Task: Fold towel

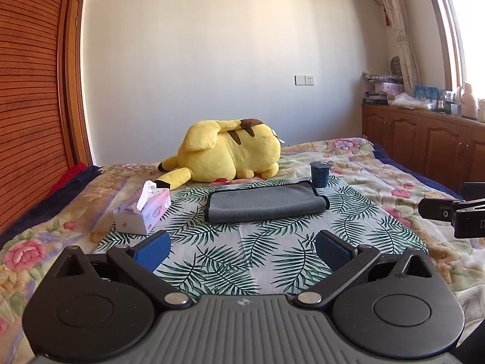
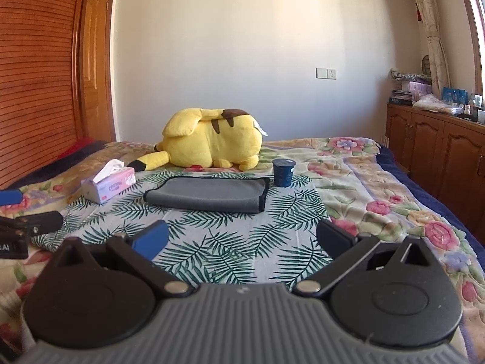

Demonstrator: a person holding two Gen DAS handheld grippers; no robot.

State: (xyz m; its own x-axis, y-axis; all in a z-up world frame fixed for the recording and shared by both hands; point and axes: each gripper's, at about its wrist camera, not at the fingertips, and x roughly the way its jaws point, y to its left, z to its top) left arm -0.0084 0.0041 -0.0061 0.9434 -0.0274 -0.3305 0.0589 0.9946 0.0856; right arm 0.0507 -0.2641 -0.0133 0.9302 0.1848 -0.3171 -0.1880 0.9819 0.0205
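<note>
A grey towel (image 1: 266, 201) with a black edge lies folded flat on a palm-leaf cloth (image 1: 242, 248) on the bed; it also shows in the right wrist view (image 2: 209, 194). My left gripper (image 1: 242, 247) is open and empty, well short of the towel's near edge. My right gripper (image 2: 242, 241) is also open and empty, at about the same distance back from the towel. Each gripper shows at the side of the other's view.
A tissue box (image 1: 142, 209) stands left of the towel. A dark blue cup (image 1: 319, 174) stands at its far right corner. A yellow plush toy (image 1: 227, 153) lies behind it. Wooden cabinets (image 1: 424, 145) line the right wall, a wooden wardrobe (image 1: 30, 91) the left.
</note>
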